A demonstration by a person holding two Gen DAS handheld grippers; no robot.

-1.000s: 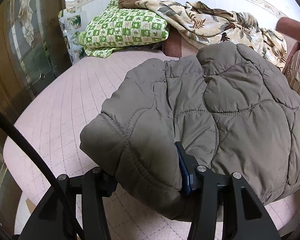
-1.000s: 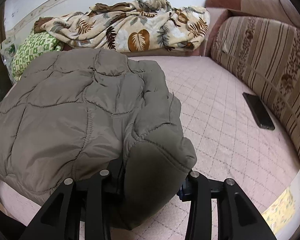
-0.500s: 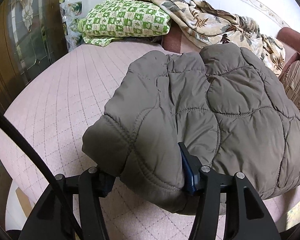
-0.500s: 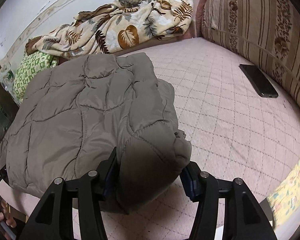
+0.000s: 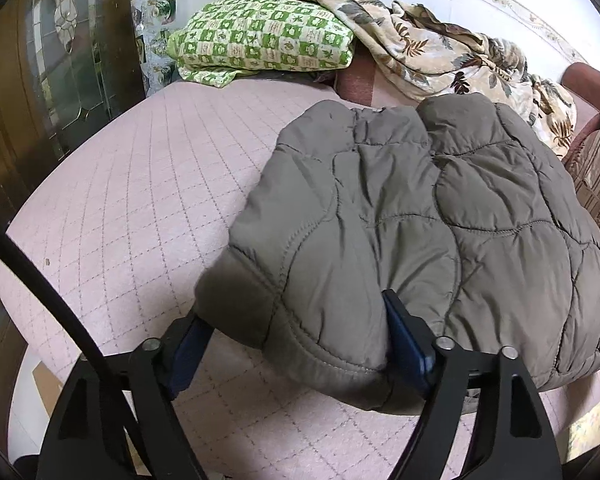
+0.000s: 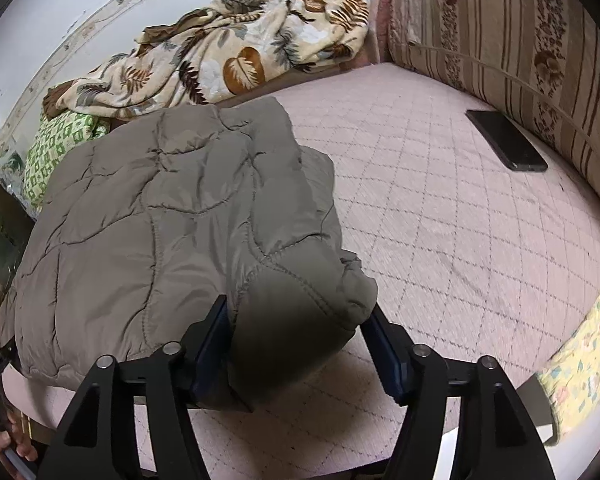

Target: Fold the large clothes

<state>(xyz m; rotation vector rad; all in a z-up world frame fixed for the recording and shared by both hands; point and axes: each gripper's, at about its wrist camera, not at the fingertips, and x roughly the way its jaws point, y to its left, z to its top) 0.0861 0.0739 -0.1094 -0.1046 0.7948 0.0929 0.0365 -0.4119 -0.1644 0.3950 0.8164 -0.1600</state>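
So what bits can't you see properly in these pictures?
- Underside of the grey-brown quilted puffer jacket: hidden by its own folded layers, both views.
- Left gripper, jaws opening: the jacket corner between them covers its left pad.
- Green-checked pillow: mostly behind the jacket, right wrist view.
- Black flat phone: screen too dark to read.
- Yellow patterned cloth: blurred, cut by the edge.
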